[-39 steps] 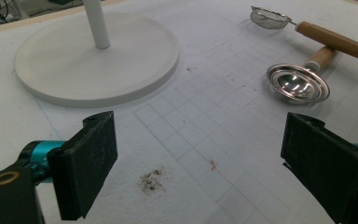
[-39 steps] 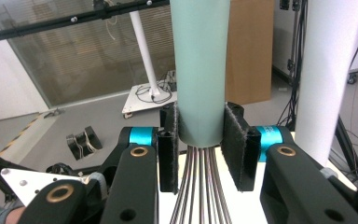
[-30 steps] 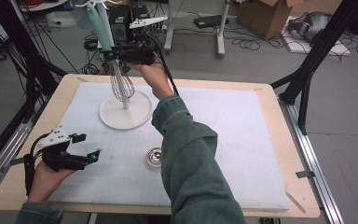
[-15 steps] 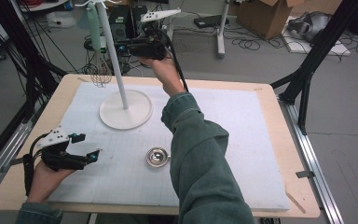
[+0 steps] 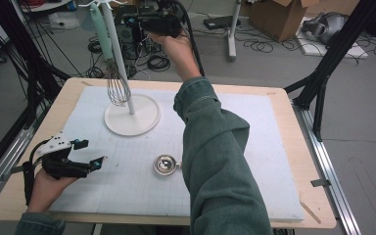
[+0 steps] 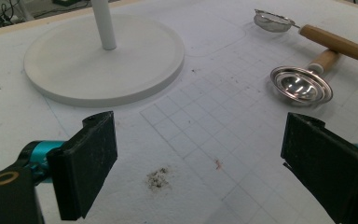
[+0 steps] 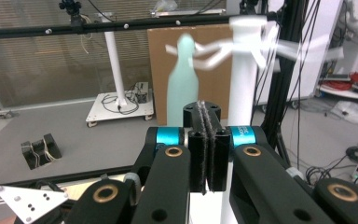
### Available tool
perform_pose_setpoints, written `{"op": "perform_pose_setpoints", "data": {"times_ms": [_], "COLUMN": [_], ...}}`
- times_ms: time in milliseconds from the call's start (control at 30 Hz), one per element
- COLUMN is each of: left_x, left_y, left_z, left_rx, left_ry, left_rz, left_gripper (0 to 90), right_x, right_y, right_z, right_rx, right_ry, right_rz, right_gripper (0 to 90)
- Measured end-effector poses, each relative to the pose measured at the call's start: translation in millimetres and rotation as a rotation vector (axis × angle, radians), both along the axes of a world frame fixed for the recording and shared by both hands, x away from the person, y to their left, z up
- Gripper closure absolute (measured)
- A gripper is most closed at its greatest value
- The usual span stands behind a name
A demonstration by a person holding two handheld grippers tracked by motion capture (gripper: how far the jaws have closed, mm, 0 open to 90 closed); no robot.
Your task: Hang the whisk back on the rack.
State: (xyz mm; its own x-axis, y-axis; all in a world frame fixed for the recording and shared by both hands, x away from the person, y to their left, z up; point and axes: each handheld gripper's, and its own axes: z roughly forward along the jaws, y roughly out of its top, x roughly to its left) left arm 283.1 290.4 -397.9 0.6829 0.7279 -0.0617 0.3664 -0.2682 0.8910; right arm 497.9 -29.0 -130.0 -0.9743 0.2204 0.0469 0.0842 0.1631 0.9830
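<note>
The whisk (image 5: 105, 51) is seen hung from a hook at the top of the white stand (image 5: 144, 120), in the upper left of the high view. Its long axis is held nearly upright, the pale green handle at the top and the wire head at the bottom, just beside the pole and above the round base. The right hand-held gripper (image 5: 134, 20) is raised at the upper middle of the frame, so the whisk handle lies just to its left and the wire head down-left of it. In the right gripper view the handle is shown blurred straight ahead, beyond the pads. The jaws have just been closing and are pressed together with nothing between them. The left hand-held gripper (image 5: 92, 152) is rested on the bench (image 5: 298, 147) at lower left, jaws spread wide and empty, well apart from the stand; the right one is judged far nearer to the whisk. A small metal ladle (image 5: 165, 164) is left at centre. Compared with a second ago, the right hand-held gripper is found higher in the frame.
</note>
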Motion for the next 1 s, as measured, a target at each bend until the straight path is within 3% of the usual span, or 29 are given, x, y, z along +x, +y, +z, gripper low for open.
{"op": "perform_pose_setpoints", "data": {"times_ms": [233, 767, 1000], "left_x": [-0.2, 0.4, 0.2], "left_y": [0.9, 0.8, 0.8], "left_z": [0.1, -0.7, -0.4], "left_rx": [-0.001, -0.001, -0.003], "left_ry": [0.0, 0.003, 0.002], "left_rz": [-0.002, -0.004, -0.003], "left_gripper": [11.1, 11.1, 11.1], "right_x": [3.1, -0.5, -7.2], "right_y": [9.3, 32.4, 42.8], "right_z": [12.5, 16.0, 13.6], "right_rx": [-0.001, -0.028, -0.021], "right_ry": [0.009, -0.005, -0.007], "right_rz": [-0.027, -0.046, -0.083], "right_gripper": [89.8, 89.8, 89.8]}}
